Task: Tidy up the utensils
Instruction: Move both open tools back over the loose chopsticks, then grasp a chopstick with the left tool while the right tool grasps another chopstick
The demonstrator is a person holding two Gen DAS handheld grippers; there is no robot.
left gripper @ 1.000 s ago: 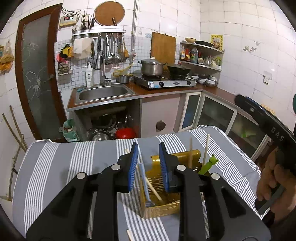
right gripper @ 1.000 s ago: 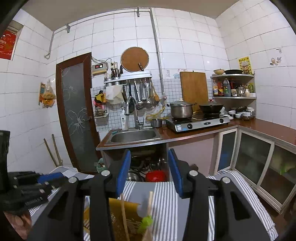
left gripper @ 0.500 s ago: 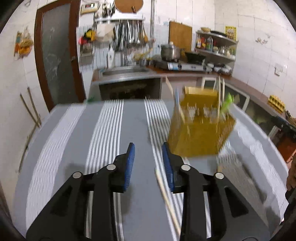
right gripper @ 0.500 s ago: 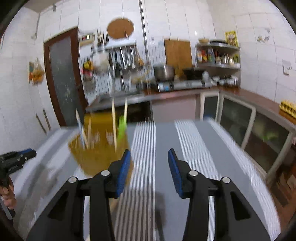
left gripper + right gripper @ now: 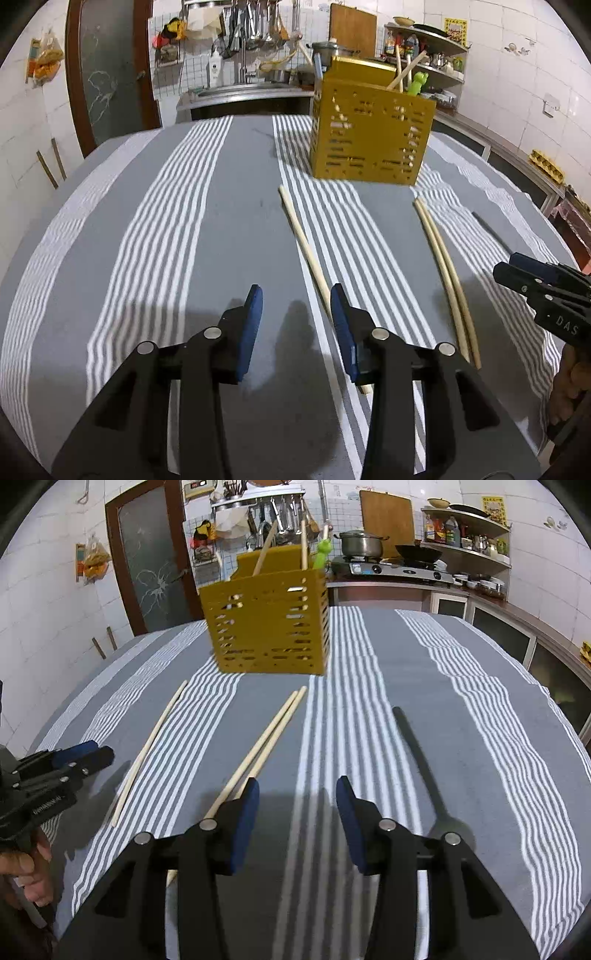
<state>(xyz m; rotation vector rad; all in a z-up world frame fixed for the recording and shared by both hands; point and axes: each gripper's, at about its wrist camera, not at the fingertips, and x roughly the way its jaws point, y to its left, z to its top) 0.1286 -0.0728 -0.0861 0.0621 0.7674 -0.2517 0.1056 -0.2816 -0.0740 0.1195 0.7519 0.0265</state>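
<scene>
Hovering low over the striped cloth [image 5: 221, 229], my left gripper [image 5: 295, 314] is opening its jaws on nothing, a single chopstick [image 5: 303, 240] just beside its right finger. My right gripper [image 5: 297, 805] stands spread and empty between a chopstick pair [image 5: 269, 731] and a dark spoon [image 5: 417, 753]. Beyond them stands the yellow utensil holder [image 5: 266, 627].

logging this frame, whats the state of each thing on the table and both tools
holder: upright on the cloth, utensils standing in it
single chopstick: flat on the cloth, loose
chopstick pair: flat, side by side, loose
dark spoon: flat on the cloth, loose
left tool: opening, nothing between its fingers
right tool: open, empty
</scene>
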